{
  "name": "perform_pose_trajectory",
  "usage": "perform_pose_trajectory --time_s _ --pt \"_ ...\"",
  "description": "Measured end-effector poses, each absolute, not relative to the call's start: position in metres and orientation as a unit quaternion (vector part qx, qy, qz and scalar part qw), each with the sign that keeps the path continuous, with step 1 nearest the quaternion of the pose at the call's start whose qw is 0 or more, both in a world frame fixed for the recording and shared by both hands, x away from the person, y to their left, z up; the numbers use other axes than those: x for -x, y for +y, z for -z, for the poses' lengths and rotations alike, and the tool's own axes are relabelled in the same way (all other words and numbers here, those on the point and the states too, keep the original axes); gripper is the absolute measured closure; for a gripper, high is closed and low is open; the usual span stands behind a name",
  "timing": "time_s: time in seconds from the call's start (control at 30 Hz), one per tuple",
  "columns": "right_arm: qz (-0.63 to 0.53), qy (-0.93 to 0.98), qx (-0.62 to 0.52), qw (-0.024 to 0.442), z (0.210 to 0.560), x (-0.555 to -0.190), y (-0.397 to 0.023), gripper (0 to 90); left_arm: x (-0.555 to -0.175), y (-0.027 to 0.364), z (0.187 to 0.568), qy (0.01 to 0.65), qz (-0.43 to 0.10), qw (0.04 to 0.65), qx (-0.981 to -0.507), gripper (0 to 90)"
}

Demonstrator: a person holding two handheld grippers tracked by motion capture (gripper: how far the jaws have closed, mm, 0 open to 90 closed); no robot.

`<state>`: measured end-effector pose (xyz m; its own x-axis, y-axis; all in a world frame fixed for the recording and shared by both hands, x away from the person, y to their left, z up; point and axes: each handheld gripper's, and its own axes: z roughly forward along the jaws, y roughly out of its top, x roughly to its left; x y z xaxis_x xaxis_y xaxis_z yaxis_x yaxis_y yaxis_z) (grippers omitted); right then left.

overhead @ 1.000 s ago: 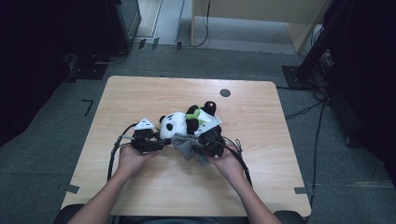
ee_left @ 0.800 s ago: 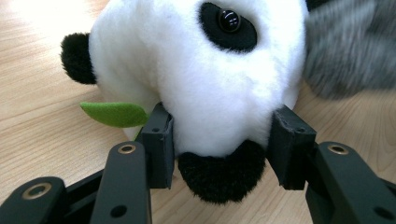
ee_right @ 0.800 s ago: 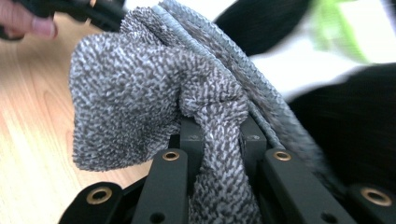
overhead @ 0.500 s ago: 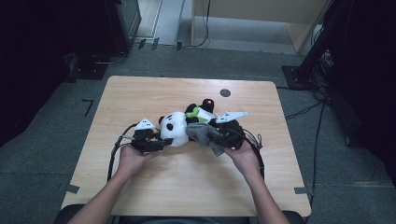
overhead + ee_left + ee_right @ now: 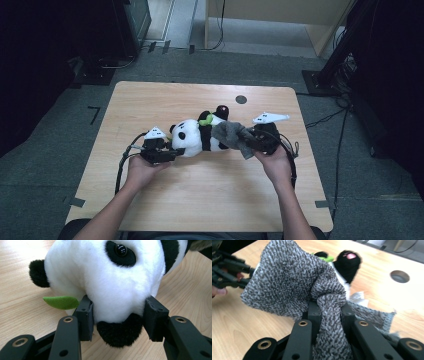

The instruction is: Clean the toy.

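Grey cloth, pinched in the right tongs, drapes the rear of the panda, which lies mid-desk with its long axis running left-right, head clamped by the left tongs toward the desk's left edge.

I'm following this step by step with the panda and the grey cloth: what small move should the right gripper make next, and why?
Probably carry the cloth leftward over the panda and lower it. The right gripper is shut on a bunched fold, with the rest of the cloth hanging beside the panda's body, while the left gripper clamps the panda's head and steadies it on the table.
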<state>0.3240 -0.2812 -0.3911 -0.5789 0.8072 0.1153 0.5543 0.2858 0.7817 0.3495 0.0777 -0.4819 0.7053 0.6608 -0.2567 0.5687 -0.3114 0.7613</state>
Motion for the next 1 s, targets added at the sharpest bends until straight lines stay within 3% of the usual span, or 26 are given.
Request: perform_pose_trajectory --time_s 0.5,0.8,1.0 --pt "-0.441 0.736 -0.478 0.189 0.374 -0.324 -0.314 78.2 -0.349 0.078 0.483 0.368 -0.062 0.441 -0.816 50.5" --pt "-0.468 0.756 -0.421 0.179 0.367 -0.321 -0.264 78.2 -0.348 0.078 0.482 0.367 -0.063 0.440 -0.817 50.5" --pt "-0.461 0.789 -0.381 0.139 0.385 -0.325 -0.217 78.2 -0.348 0.078 0.482 0.368 -0.063 0.440 -0.817 50.5"
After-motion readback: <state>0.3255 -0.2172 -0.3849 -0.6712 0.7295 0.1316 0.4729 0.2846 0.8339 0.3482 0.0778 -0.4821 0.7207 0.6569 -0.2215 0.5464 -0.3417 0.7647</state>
